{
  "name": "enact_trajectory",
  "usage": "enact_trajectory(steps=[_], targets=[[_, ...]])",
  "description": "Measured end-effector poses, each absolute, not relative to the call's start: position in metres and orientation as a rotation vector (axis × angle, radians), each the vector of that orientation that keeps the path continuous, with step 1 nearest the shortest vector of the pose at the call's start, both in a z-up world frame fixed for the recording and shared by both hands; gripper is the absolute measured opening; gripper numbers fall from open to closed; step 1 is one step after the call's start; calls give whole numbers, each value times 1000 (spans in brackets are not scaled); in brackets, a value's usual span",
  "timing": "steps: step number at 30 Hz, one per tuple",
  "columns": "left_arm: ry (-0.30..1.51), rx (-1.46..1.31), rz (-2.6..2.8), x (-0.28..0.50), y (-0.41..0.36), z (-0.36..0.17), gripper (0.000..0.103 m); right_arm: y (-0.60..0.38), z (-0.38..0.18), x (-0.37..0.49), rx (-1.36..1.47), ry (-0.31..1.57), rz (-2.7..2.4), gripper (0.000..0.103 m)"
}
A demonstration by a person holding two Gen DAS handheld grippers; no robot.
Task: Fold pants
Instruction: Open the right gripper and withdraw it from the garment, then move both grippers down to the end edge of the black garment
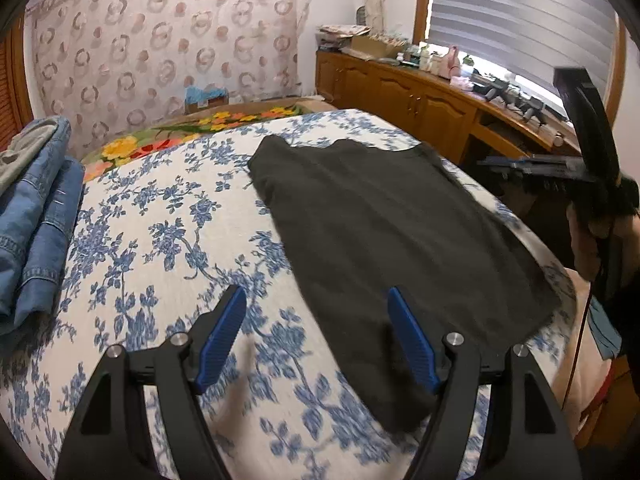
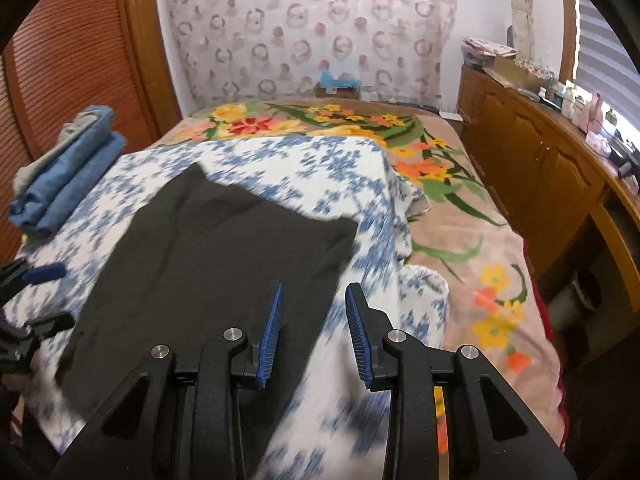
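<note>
Seen from both wrist cameras, dark pants (image 1: 384, 216) lie spread flat on a bed (image 2: 460, 248), resting on a white cover printed with blue flowers (image 1: 160, 240). That cover sits over a tan blanket with orange and yellow blooms (image 2: 440, 184), which shows at the far end and along the right side of the bed.

The left gripper (image 1: 316, 336) hovers above the near edge of the pants with its blue-padded fingers (image 1: 224, 336) spread wide; nothing sits between them, and one finger hangs over the floral cover while the other is over the dark cloth. The right gripper (image 2: 314, 332) hovers near the right edge of the pants, its jaws part open and holding nothing, the gap between them showing the blue-flowered cover. In the left wrist view the right gripper appears at the far right, off the edge of the bed.

A stack of folded blue denim (image 1: 36, 216) rests on the far left of the bed, well apart from the pants. A wooden cabinet (image 2: 532, 168) crowded with small items runs along the right wall, under a window with striped blinds (image 1: 520, 20).
</note>
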State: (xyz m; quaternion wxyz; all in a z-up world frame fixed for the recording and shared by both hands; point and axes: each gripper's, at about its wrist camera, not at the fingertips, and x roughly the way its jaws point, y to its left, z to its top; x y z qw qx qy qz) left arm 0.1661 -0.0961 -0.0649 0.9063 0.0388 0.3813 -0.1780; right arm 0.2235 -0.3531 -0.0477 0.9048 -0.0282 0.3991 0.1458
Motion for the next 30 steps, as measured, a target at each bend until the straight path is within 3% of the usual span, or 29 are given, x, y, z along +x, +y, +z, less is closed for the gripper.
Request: enact_trajectory(steps=[11,18,26,30], targets=[[783,56,-432,127,-98,-69,73,-334,-54,141,-36,817,327,31],[791,36,-452,108,-99,-73,62,-330,-56,113,-30,813,324,31],[808,46,-478,104,-107,-80,42,-337,-67,103,41,838,320,31],[821,44,-481,104,-111,-86,41,-336,-73,101,49,852,326,32]])
